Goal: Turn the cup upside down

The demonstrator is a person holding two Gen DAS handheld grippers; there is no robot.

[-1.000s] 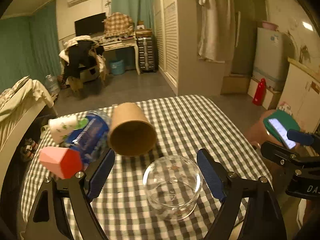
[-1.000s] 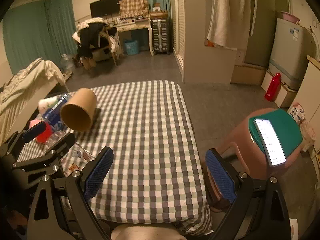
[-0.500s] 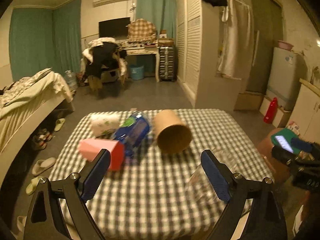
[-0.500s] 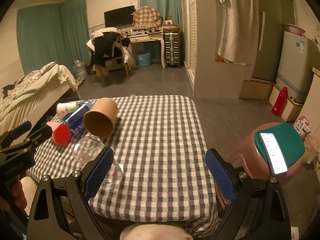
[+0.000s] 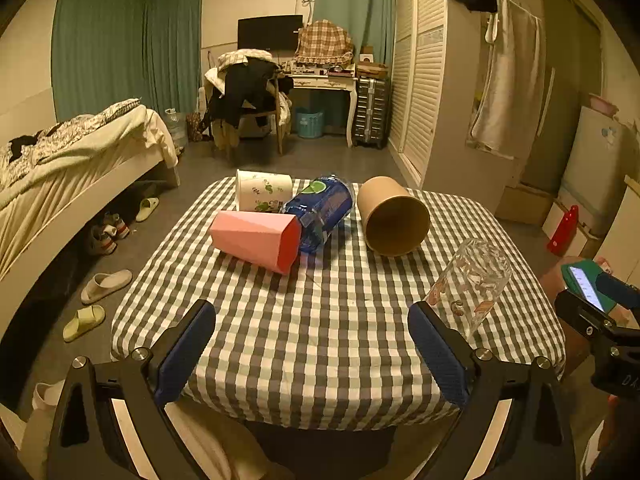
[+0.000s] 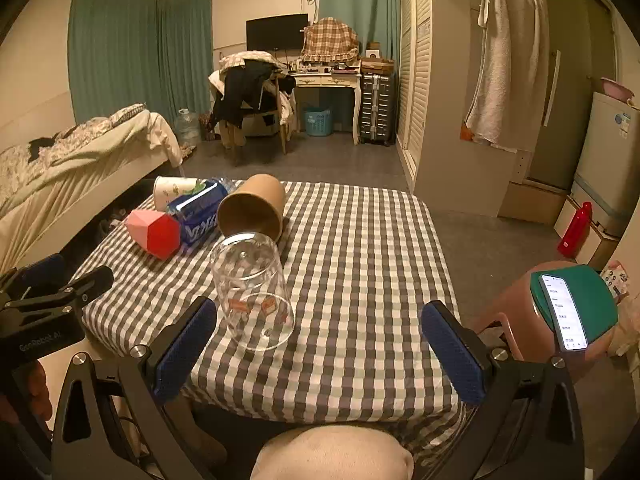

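A clear glass cup stands upside down on the checked table, mouth on the cloth; it also shows in the left wrist view near the table's right edge. My left gripper is open and empty, held back over the near edge, left of the glass. My right gripper is open and empty, pulled back at the near edge; the glass sits just beyond its left finger.
A brown paper cup, a blue bottle, a pink faceted cup and a white floral cup lie on their sides at the table's far left. A stool with a phone stands to the right.
Both grippers have drawn back and up from the table. The glass, seen from above its mouth a second ago, now stands inverted and free of either gripper.
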